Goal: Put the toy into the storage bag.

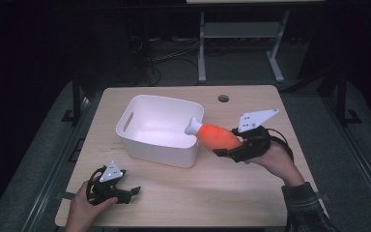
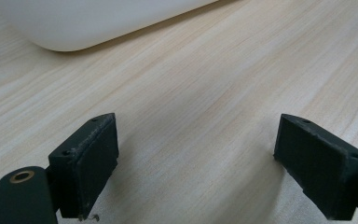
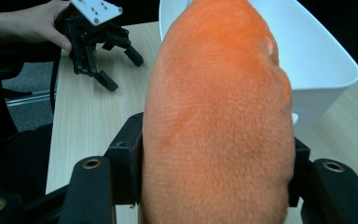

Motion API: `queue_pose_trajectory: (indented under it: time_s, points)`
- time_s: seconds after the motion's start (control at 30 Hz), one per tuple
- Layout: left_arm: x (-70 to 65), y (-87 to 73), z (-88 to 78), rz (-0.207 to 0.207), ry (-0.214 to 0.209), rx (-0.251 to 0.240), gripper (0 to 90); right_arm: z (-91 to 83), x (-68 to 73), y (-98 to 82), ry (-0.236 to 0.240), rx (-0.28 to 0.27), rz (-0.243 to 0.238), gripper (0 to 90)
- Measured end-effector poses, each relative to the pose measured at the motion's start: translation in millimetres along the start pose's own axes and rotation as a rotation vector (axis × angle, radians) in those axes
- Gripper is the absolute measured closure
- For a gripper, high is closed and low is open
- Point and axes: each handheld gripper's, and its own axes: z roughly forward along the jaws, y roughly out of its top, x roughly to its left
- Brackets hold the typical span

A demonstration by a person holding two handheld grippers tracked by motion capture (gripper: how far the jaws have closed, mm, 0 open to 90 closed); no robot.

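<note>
An orange plush toy (image 1: 217,137) with a white end hangs in the air beside the right wall of a white bin (image 1: 140,145), its white end over the bin's near right corner. My right gripper (image 1: 227,147) is shut on its orange body (image 3: 216,121), both jaws pressing the fur. Down at the table's front left, my left gripper (image 1: 133,192) rests on the wood with its jaws wide apart and nothing between them (image 2: 193,158). It also appears far off in the right gripper view, as the left gripper (image 3: 116,70) held by a hand.
The white bin (image 3: 326,51) stands at the middle of the light wooden table (image 1: 212,193). A round cable hole (image 1: 223,98) sits near the far edge. Beyond the table stand metal frame legs (image 1: 202,48) and cables on a dark floor.
</note>
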Motion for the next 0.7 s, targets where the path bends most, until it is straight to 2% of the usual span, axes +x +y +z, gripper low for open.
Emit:
queue_pose_trajectory:
  time_s: [0.3, 0.7]
  points:
    - [0.0, 0.0, 0.0, 0.0, 0.0, 0.0, 12.7, 13.8, -4.3, 22.3, 0.015, 0.002, -0.028, 40.8]
    - [-0.1, -0.1, 0.2, 0.0, 0.0, -0.002, 12.7, 42.1, -7.7, 49.7, 0.048, 0.039, -0.065, 40.8]
